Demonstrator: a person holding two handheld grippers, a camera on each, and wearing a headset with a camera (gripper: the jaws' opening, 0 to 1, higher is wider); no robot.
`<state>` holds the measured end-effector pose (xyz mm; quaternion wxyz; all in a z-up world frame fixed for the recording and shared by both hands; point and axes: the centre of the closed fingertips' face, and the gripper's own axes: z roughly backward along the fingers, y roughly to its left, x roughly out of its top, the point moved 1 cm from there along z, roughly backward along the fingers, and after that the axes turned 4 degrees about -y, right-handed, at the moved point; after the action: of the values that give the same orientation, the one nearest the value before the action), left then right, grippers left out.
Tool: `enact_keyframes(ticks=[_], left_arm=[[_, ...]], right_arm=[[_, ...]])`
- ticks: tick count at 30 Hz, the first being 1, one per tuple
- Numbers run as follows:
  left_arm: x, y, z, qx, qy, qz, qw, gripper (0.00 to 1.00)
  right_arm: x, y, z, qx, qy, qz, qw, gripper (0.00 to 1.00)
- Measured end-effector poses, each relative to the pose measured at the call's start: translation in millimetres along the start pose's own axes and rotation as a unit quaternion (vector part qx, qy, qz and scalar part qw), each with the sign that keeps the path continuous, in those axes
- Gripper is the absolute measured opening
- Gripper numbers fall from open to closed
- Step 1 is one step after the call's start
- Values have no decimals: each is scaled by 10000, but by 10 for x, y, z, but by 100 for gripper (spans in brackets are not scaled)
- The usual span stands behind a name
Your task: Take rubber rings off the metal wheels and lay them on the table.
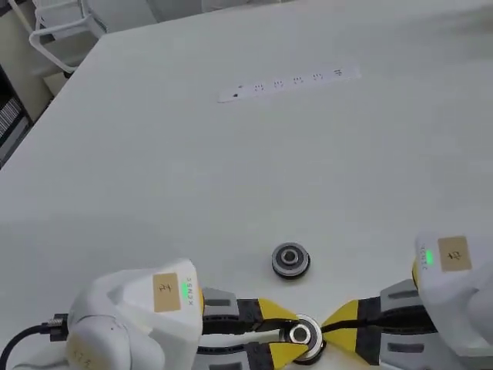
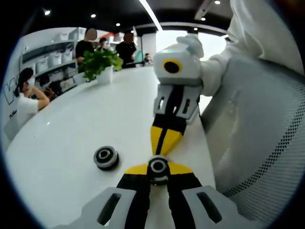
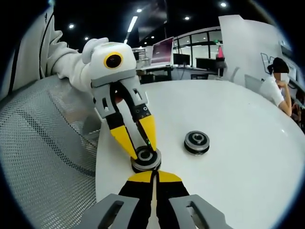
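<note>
From my end, the counter (image 1: pixel 231 169) reads smooth, matt white. The gripped metal wheel (image 3: pixel 146 156) gleams polished, its rubber ring (image 3: pixel 137 166) dull black. The left hand-held gripper (image 1: pixel 293 335) wears glossy white plastic.

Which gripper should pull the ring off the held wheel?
Right. The left gripper clamps the wheel from both sides, steadying it. The right gripper has its tips pinched together at the wheel's rim, so it looks ready to pull away.
</note>
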<state>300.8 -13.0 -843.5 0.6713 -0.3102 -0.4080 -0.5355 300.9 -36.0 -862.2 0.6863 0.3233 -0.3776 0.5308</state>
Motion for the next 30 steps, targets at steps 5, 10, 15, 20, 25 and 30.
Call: enact_keyframes(ticks=[5,10,15,20,25,30], left_arm=[[-2,2,1,17,5,1,10000,13],[-2,5,1,28,-2,15,10000,13],[-1,7,1,47,4,8,10000,13],[0,7,1,66,-4,17,10000,13],[2,5,0,62,-2,-26,10000,13],[3,5,1,56,-1,-63,10000,13]], right_arm=[[-3,-4,-8,-41,69,202,9998,0],[0,-3,-14,-103,171,526,9984,0],[2,-13,-10,-160,223,688,9973,0],[8,-20,-11,-193,305,902,9953,0],[12,-43,7,-189,73,-289,9994,0],[-9,-78,18,-66,-276,-1201,9924,0]])
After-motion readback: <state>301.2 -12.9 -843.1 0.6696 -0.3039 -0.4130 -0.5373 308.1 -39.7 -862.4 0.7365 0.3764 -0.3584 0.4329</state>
